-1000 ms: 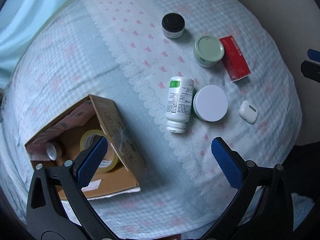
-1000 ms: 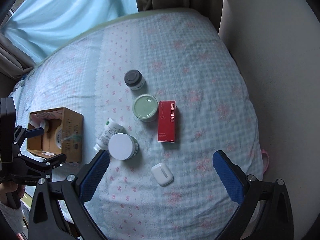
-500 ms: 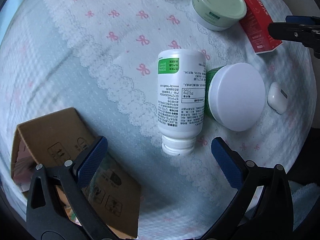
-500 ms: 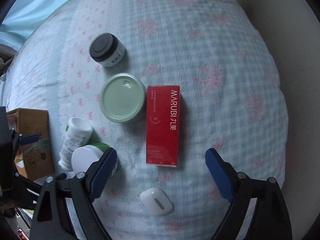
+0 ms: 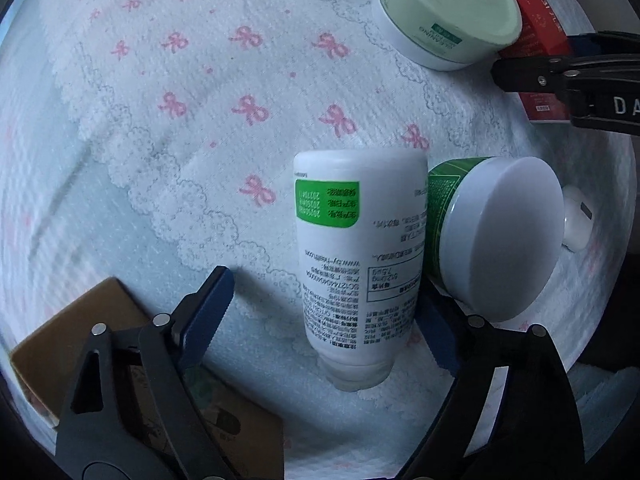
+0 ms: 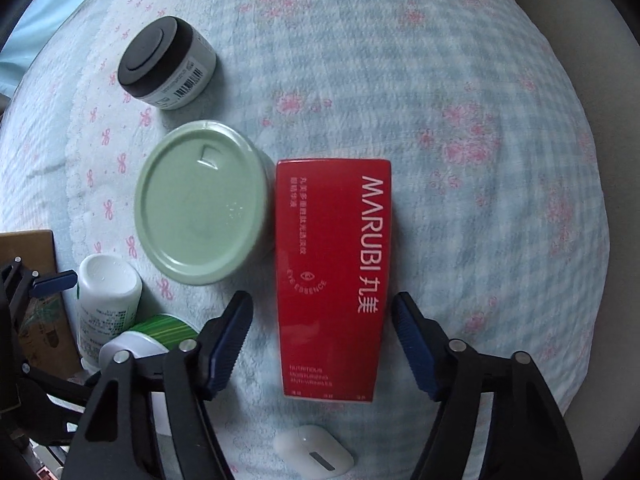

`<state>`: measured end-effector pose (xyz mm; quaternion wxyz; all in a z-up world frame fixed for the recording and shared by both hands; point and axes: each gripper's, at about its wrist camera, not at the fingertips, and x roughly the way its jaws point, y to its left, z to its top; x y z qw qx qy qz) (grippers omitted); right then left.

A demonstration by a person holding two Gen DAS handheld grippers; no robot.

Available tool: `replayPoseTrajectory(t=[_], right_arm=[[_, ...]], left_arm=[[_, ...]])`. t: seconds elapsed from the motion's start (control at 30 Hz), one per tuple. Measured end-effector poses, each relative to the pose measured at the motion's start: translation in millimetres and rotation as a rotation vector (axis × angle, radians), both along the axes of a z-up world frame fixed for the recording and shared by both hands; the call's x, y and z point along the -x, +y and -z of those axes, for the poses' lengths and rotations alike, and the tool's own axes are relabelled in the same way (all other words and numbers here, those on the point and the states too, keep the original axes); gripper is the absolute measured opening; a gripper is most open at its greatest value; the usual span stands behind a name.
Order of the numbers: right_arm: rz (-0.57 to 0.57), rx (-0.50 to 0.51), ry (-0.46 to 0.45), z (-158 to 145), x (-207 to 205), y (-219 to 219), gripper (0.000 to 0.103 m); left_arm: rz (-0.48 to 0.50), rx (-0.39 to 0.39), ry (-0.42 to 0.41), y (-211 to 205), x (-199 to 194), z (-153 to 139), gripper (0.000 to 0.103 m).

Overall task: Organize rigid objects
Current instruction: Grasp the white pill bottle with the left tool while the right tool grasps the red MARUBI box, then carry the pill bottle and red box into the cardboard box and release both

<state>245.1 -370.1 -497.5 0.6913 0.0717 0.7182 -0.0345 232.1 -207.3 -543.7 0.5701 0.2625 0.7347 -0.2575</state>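
Note:
A white bottle with a green label (image 5: 356, 264) lies on the cloth, cap toward me. My left gripper (image 5: 324, 312) is open, its fingers on either side of the bottle's lower half. A green jar with a white lid (image 5: 496, 236) leans against the bottle's right side. A red MARUBI box (image 6: 332, 276) lies flat. My right gripper (image 6: 322, 340) is open, a finger on each side of the box's lower half. The red box (image 5: 540, 40) and the right gripper also show at the left wrist view's upper right.
A pale green-lidded jar (image 6: 202, 202) touches the red box's left side. A black-lidded jar (image 6: 164, 62) stands farther back. A white earbud case (image 6: 314, 454) lies below the box. A cardboard box (image 5: 100, 352) sits at lower left.
Both grippers have come down closer to the cloth. The left now straddles the white bottle. The right now straddles the red box.

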Motion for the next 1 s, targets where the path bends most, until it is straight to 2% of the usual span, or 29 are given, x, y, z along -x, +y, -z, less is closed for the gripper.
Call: replayPoseTrajectory(t=[0.17, 0.23, 0.27, 0.37, 0.6, 0.83, 1.0], right_arm=[[0.018, 0.004, 0.015, 9.6, -9.9, 4.9, 0.055], [0.017, 0.02, 0.023, 10.7, -15.8, 10.2, 0.05], [0.017, 0.028, 0.03, 11.5, -19.4, 13.5, 0.047], [0.023, 0.048, 0.037, 12.6, -25.8, 17.1, 0.04], [0.034, 0.028, 0.032, 10.6, -22.2, 11.0, 0.039], [0.057, -0.009, 0.014, -0.4, -5.9, -9.5, 0.038], [0.076, -0.022, -0.019, -21.8, 5.8, -22.1, 0.037]], left_arm=[[-0.013, 0.02, 0.014, -14.8, -10.9, 0.3, 0.069], [-0.032, 0.034, 0.028, -18.9, -16.9, -1.7, 0.059], [-0.046, 0.044, 0.036, -18.5, -22.9, -5.5, 0.047], [-0.07, 0.039, 0.033, -27.2, -34.9, -9.1, 0.047], [-0.115, 0.05, -0.004, -16.1, -36.0, -19.5, 0.047], [-0.153, 0.069, -0.036, -7.6, -53.6, -47.6, 0.047], [-0.204, 0.098, -0.079, 4.4, -64.1, -80.7, 0.046]])
